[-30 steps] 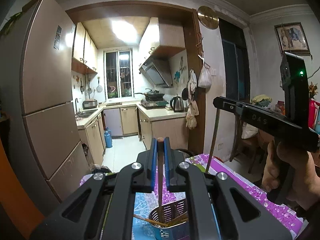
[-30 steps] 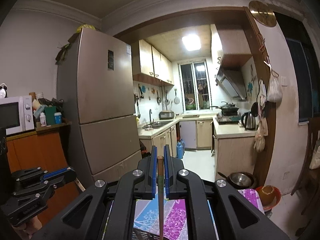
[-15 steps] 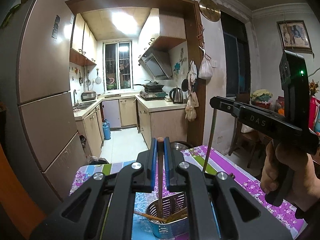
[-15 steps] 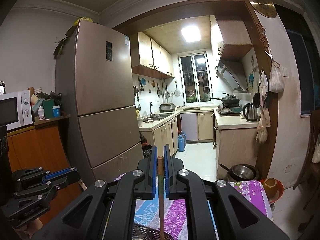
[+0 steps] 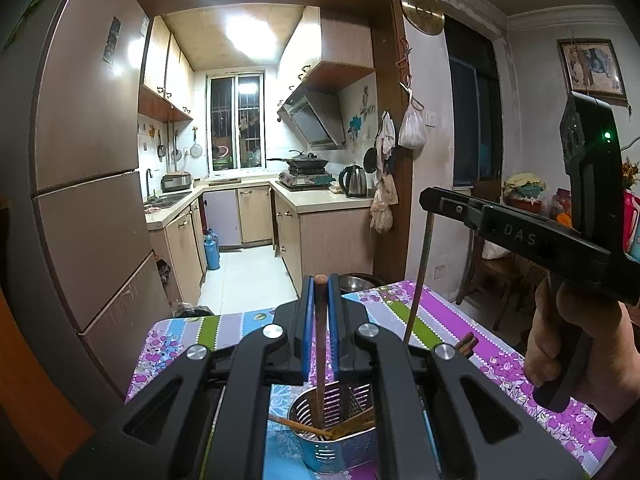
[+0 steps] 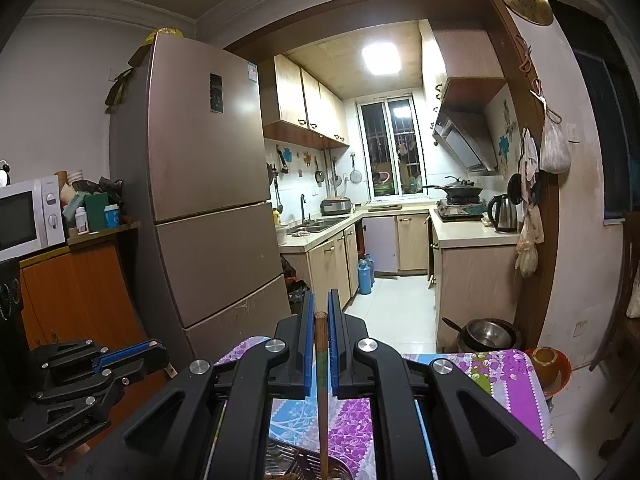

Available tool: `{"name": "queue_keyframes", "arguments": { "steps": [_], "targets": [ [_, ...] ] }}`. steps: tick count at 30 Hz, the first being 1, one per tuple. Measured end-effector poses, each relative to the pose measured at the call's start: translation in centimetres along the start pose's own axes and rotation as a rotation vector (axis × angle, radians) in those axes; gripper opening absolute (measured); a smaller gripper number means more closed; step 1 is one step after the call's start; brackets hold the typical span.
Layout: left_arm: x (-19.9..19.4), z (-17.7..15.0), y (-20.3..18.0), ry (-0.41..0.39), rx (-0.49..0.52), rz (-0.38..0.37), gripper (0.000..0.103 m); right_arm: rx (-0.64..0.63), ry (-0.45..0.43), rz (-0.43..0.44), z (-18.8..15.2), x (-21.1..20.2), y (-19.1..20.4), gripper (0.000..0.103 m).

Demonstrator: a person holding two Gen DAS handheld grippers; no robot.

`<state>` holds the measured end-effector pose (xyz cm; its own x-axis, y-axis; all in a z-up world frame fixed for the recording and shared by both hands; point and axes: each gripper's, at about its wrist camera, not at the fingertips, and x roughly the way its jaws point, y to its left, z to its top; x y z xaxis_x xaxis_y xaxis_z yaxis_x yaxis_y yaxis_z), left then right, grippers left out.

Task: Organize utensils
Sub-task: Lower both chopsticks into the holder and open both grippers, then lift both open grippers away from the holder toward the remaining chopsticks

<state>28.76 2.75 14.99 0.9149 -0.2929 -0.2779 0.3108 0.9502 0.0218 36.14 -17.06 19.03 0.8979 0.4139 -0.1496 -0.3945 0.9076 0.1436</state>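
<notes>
I see the perforated metal utensil holder (image 5: 334,446) standing on the floral tablecloth (image 5: 500,360) at the near edge of the table, with several chopsticks leaning inside it. My left gripper (image 5: 319,286) has its blue-padded jaws pinched on a dark wooden chopstick (image 5: 320,360), held near upright with its lower end inside the holder. My right gripper (image 6: 320,320) is likewise pinched on a second chopstick (image 6: 322,400), which hangs vertically with its lower end at the holder's rim (image 6: 280,462); whether it touches I cannot tell. In the left wrist view the right gripper sits to the right, gripped by a hand (image 5: 576,360). A loose pair of chopsticks (image 5: 466,345) lies on the cloth beside the holder. Beyond the table are a refrigerator (image 6: 208,200), a microwave (image 6: 28,220) and the kitchen counter with a kettle (image 5: 354,181).
</notes>
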Motion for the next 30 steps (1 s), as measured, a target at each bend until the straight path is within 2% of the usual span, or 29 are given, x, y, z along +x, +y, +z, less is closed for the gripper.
{"name": "queue_keyframes", "arguments": {
  "steps": [4,6,7,8,17,24,30],
  "targets": [
    [0.3,-0.2,0.0,0.007,-0.001,0.01,0.007,0.006,0.007,0.004,-0.1,0.1,-0.1,0.008],
    [0.3,-0.4,0.1,0.01,-0.007,0.02,0.024,0.008,0.006,-0.001,-0.1,0.0,-0.1,0.015],
    [0.2,-0.4,0.3,0.002,-0.012,0.03,0.045,0.01,0.0,-0.002,-0.1,-0.2,-0.2,0.027],
    [0.0,-0.3,0.3,-0.009,-0.015,0.041,0.056,0.016,-0.01,-0.004,0.0,-0.4,-0.2,0.034],
    [-0.4,-0.5,0.5,-0.018,-0.02,0.057,0.056,0.02,-0.04,-0.011,0.6,-1.9,-0.4,0.034],
    [-1.4,-1.9,0.8,-0.02,-0.042,0.076,0.056,0.02,-0.05,-0.013,0.3,-3.3,-0.4,0.035],
    [-3.5,-4.5,0.6,-0.043,-0.023,0.15,0.056,-0.01,-0.077,0.0,-1.7,-7.1,0.6,0.044]
  ]
}}
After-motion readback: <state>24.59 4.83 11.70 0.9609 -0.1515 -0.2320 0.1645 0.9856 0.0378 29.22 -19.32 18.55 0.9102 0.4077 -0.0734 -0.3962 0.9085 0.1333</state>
